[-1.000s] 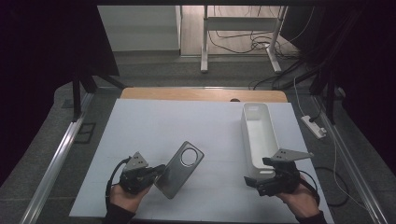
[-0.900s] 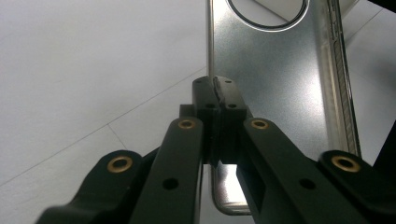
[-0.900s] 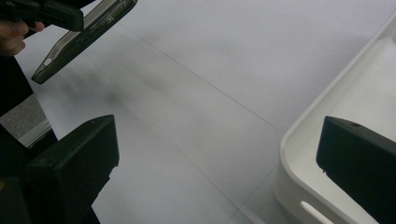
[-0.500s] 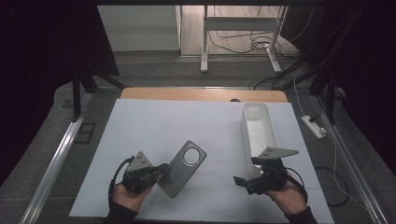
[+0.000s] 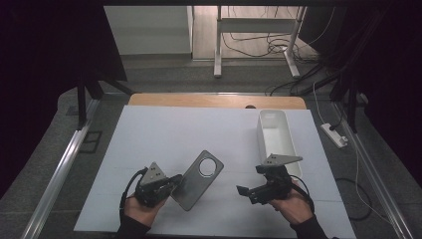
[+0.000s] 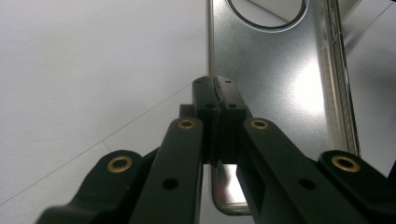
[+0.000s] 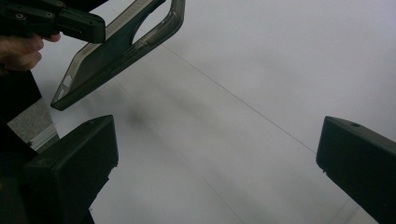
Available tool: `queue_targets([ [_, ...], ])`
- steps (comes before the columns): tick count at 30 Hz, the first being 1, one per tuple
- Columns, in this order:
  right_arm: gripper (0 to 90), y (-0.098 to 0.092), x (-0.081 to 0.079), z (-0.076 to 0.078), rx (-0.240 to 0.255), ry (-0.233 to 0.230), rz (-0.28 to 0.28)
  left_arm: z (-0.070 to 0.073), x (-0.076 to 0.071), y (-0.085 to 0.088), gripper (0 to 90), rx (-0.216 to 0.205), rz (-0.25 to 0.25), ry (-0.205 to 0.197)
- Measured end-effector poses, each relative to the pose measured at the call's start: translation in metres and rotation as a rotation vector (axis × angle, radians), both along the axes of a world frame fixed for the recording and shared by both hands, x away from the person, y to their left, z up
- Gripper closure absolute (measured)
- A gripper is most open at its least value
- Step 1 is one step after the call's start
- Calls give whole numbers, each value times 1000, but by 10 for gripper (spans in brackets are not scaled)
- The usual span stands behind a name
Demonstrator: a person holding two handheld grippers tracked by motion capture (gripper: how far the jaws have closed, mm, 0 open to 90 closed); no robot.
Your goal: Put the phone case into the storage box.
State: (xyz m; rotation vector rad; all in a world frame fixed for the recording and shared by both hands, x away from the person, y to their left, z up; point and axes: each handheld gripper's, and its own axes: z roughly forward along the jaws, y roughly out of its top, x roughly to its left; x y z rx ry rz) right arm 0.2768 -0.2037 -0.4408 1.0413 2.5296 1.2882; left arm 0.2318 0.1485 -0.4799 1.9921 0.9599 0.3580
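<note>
A grey phone case (image 5: 199,178) with a round camera hole is held slanted above the white table sheet (image 5: 164,134). My left gripper (image 5: 175,185) is shut on the case's long edge near its lower end. In the left gripper view the pads (image 6: 205,95) pinch the thin rim of the case (image 6: 280,88). My right gripper (image 5: 244,191) hovers to the right of the case, jaws wide open with nothing between them. The right gripper view shows its open gripper (image 7: 215,172) over bare sheet, with the case (image 7: 116,51) and the left gripper (image 7: 60,21) at upper left.
A long white bin (image 5: 276,134) stands on the right part of the sheet, just behind the right hand. A wooden table edge (image 5: 214,101) runs along the back. A power strip (image 5: 334,134) and cables lie on the floor at the right.
The right gripper has moved left, away from the bin's near end and toward the phone case. The left gripper and the case have stayed where they were.
</note>
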Motion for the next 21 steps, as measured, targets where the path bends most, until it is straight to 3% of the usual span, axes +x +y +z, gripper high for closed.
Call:
queue_targets([
  [21, 0, 23, 10, -7, 16, 47, 32, -4, 4, -14, 890, 4, -8, -2],
])
